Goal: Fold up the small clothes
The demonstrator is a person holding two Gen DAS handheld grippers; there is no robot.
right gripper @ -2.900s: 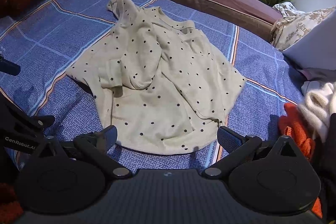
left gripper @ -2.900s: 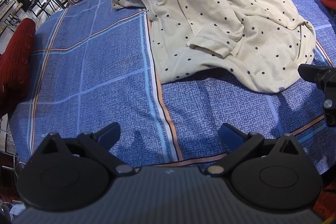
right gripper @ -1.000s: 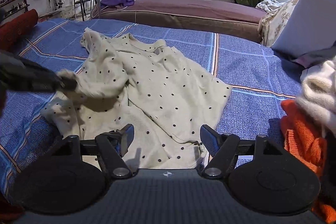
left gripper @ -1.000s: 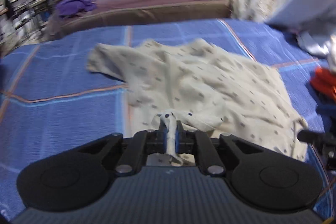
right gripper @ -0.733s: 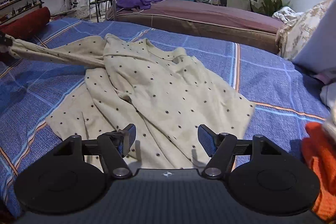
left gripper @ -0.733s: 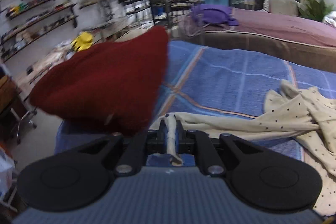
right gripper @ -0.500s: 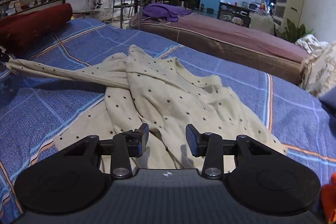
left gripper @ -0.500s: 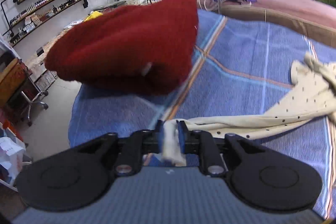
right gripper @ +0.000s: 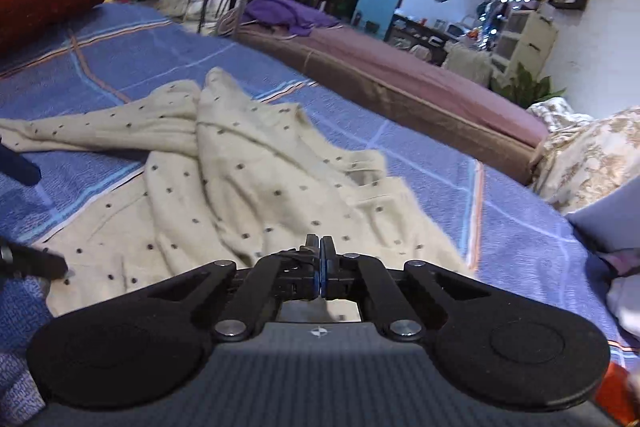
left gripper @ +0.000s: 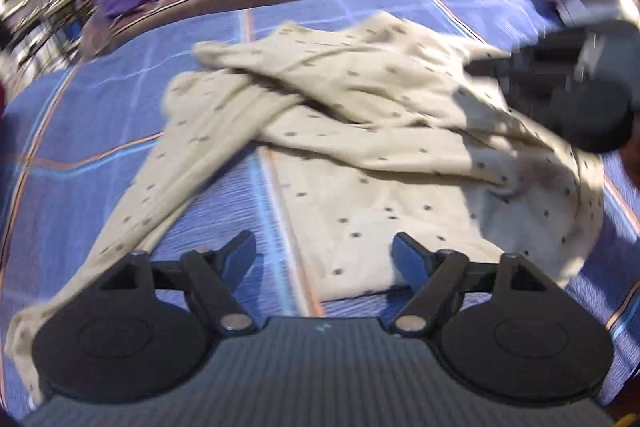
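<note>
Cream dotted top [left gripper: 360, 147] lies crumpled mid-frame on blue plaid bed [left gripper: 100, 131], sleeve trailing lower left. Soft, light, limp; likely bunches, slides. Best hold: hem corners, sleeve cuff. Left tongs [left gripper: 324, 255] opening, nothing between. Right tongs [right gripper: 320, 259] closed over cloth near hem; pinch itself hidden.

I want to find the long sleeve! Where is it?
In the left wrist view the sleeve stretches from the spotted shirt toward the lower left, flat on the blue bedspread, left of the left gripper.

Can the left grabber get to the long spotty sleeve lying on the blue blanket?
Probably yes. The left gripper has its jaws opening with nothing between them, and the sleeve lies stretched out on the blanket just beside its left finger, with nothing covering it.
</note>
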